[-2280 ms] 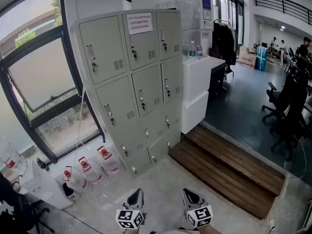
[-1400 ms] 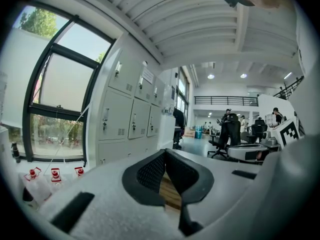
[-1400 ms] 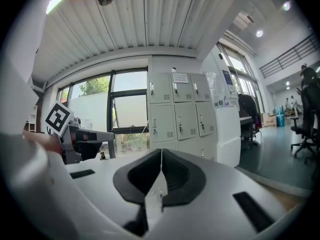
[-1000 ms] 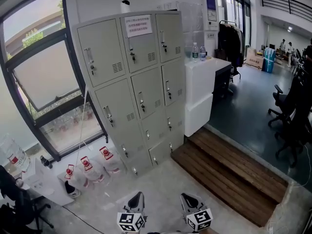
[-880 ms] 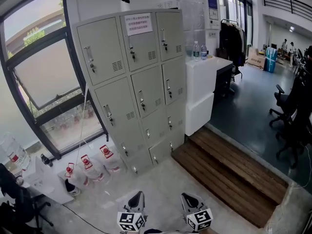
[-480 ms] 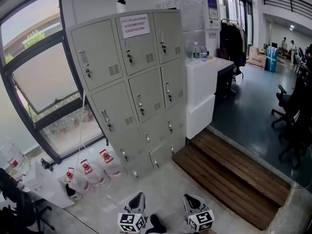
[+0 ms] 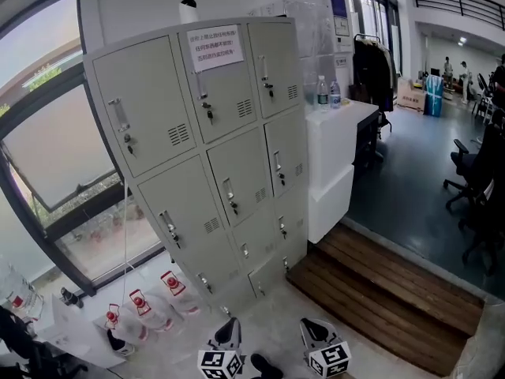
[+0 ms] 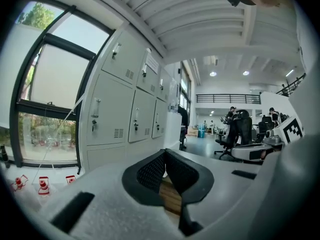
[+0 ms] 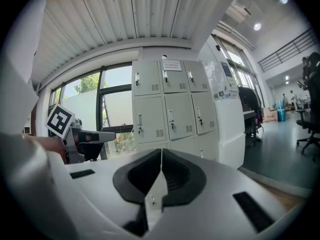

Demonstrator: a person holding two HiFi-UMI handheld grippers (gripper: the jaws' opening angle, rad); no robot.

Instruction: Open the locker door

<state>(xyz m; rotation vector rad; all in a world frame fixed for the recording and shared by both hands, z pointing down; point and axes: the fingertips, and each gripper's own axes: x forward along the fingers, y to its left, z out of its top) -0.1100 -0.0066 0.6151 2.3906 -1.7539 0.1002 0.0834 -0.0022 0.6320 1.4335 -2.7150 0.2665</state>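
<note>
The grey locker cabinet (image 7: 213,140) stands ahead with three columns of small doors, all closed, each with a handle and a lock. A white paper notice (image 7: 215,47) is stuck on the top middle door. My left gripper (image 7: 229,328) and right gripper (image 7: 310,328) sit low at the bottom edge of the head view, well short of the locker and touching nothing. Each is shut with nothing between its fingers. The locker (image 8: 125,99) lies beyond the left gripper (image 8: 165,152) in its own view. It (image 9: 170,104) also lies beyond the right gripper (image 9: 161,152).
Several water jugs with red caps (image 7: 142,306) lie on the floor left of the locker's foot, below a big window (image 7: 47,156). A white counter (image 7: 335,156) adjoins the locker's right side. A wooden step (image 7: 387,298) and office chairs (image 7: 481,188) are to the right.
The head view has come closer to the locker, which now looks larger and sits further left. Both grippers stay low and shut.
</note>
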